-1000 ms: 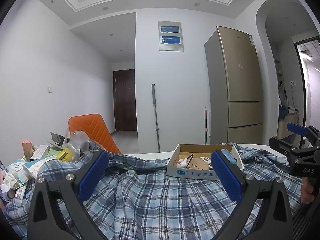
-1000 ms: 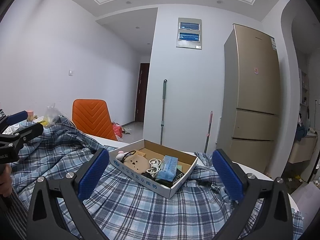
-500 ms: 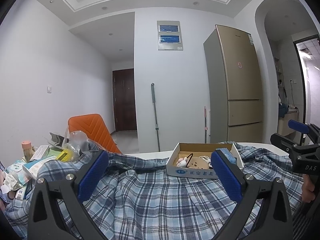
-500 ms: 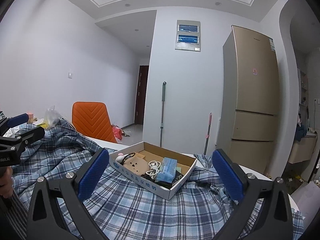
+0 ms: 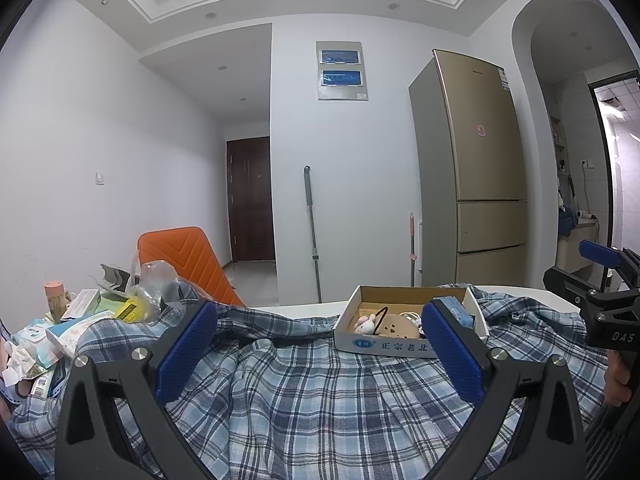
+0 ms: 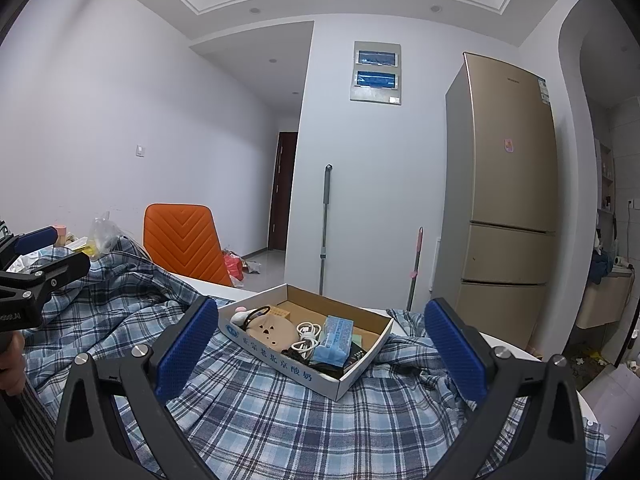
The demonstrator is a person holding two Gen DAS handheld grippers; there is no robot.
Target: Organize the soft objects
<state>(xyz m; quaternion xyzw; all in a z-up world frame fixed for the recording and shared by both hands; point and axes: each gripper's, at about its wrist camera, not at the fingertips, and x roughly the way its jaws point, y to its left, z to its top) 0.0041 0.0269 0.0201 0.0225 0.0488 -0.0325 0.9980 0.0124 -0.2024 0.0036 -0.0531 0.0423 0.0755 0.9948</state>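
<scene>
A blue plaid shirt lies spread and rumpled over the white table; it also shows in the right wrist view. On it sits an open cardboard box, also in the right wrist view, holding a small pink plush, a tan pouch, a white cable and a blue tissue pack. My left gripper is open and empty above the shirt. My right gripper is open and empty, hovering in front of the box.
A pile of packets and boxes and a clear plastic bag crowd the table's left end. An orange chair stands behind the table. A fridge and two mop handles stand at the far wall.
Both grippers have risen and tilted slightly, so the box sits a little lower in both views. Both stay open and empty. The shirt and box have not moved.
</scene>
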